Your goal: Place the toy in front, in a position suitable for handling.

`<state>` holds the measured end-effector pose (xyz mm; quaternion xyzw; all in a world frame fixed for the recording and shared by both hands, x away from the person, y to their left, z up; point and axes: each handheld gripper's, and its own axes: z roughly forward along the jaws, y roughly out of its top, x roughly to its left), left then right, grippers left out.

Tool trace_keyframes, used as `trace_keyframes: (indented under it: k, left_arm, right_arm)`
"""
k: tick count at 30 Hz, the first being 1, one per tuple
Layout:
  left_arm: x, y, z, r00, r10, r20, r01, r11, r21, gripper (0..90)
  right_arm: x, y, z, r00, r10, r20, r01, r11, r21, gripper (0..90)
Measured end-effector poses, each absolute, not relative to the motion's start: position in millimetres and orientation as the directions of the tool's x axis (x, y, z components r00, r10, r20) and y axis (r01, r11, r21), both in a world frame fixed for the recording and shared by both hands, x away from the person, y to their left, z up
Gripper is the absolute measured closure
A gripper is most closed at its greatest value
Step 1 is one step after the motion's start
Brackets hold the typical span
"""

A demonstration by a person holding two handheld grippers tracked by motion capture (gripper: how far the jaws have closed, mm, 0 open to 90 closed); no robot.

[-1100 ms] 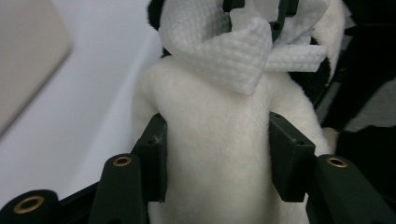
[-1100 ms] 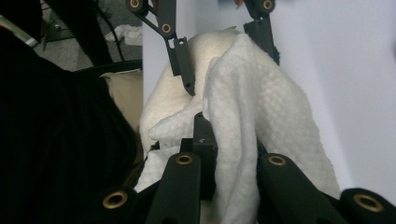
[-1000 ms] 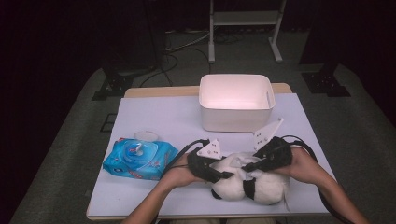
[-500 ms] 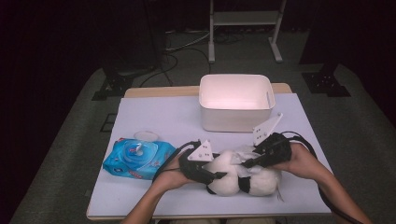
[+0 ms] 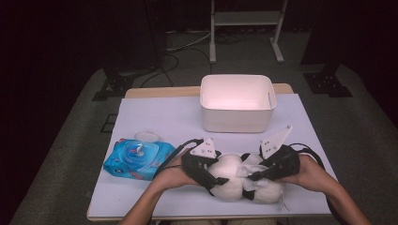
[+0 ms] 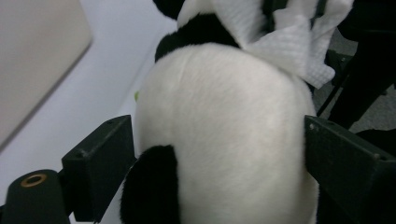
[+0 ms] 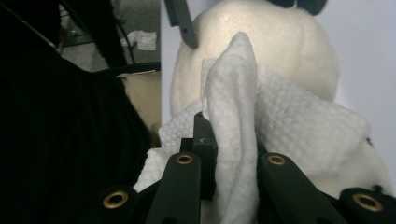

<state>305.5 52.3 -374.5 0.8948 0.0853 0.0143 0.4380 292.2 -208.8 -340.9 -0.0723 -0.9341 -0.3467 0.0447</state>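
So the person has a plush panda (image 5: 244, 180) lying on its side near the front edge of the white table (image 5: 164, 117), a bit right of centre, with one gripper working on it from each side.

The left gripper (image 5: 217, 182) comes in at the left end of the toy. Its jaws have just been opening, and in the left gripper view they stand wide apart with the panda's (image 6: 224, 135) round white body between them. The left jaw looks just clear of the fur; the right one sits at the very edge of the body, and it's hard to say whether it touches. So it reads as released, not squeezing.

The right gripper (image 5: 256, 177) is clenched on a white wipe (image 5: 248, 169). In the right gripper view the wipe (image 7: 233, 121) is pinched between the two closed jaws, sticks up in a fold and spreads out over the panda's (image 7: 280, 56) white fur behind it. From above, the wipe lies on top of the toy, about mid-body.

Elsewhere on the table: a blue pack of wet wipes (image 5: 136, 159) sits left of the left hand (image 5: 171, 176), well apart from the panda. A white tub (image 5: 237, 119) stands farther back, around the middle.
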Motion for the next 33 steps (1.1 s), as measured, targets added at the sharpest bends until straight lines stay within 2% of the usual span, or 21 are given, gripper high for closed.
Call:
trace_keyframes:
  k: [1,3,6,9,16,24,26,33]
  left_arm:
    - [306,52,-376,0.986,0.153,-0.067,0.146,-0.599,0.787,11.1]
    - [305,52,-377,0.99,0.132,-0.055,0.123,-0.592,0.796,23.0]
    - [304,54,-377,0.988,0.149,-0.034,0.116,-0.589,0.8,38.8]
    - [303,56,-372,0.985,0.172,0.007,0.095,-0.58,0.809,43.7]
    - [303,55,-358,0.975,0.191,0.112,0.027,-0.605,0.796,44.5]
    - [299,65,-366,0.973,0.208,0.097,0.045,-0.588,0.807,42.9]
    - [296,65,-369,0.976,0.201,0.086,0.049,-0.583,0.811,40.5]
    - [297,70,-370,0.979,0.198,0.039,0.083,-0.574,0.815,21.6]
  right_arm:
    - [292,-209,-341,-0.986,0.099,0.137,0.165,0.75,0.64,82.5]
    - [292,-210,-341,-0.984,0.101,0.145,0.171,0.751,0.638,82.5]
    - [292,-209,-339,-0.985,0.107,0.133,0.167,0.751,0.639,82.6]
    - [294,-204,-332,-0.987,0.118,0.106,0.158,0.748,0.645,82.6]
    - [307,-182,-321,-0.991,0.13,0.043,0.127,0.752,0.646,82.4]
    - [311,-203,-317,-0.983,0.181,0.038,0.162,0.746,0.647,82.3]
    - [310,-207,-318,-0.981,0.191,0.044,0.174,0.746,0.643,82.4]
    - [303,-210,-327,-0.984,0.171,0.055,0.166,0.754,0.635,82.4]
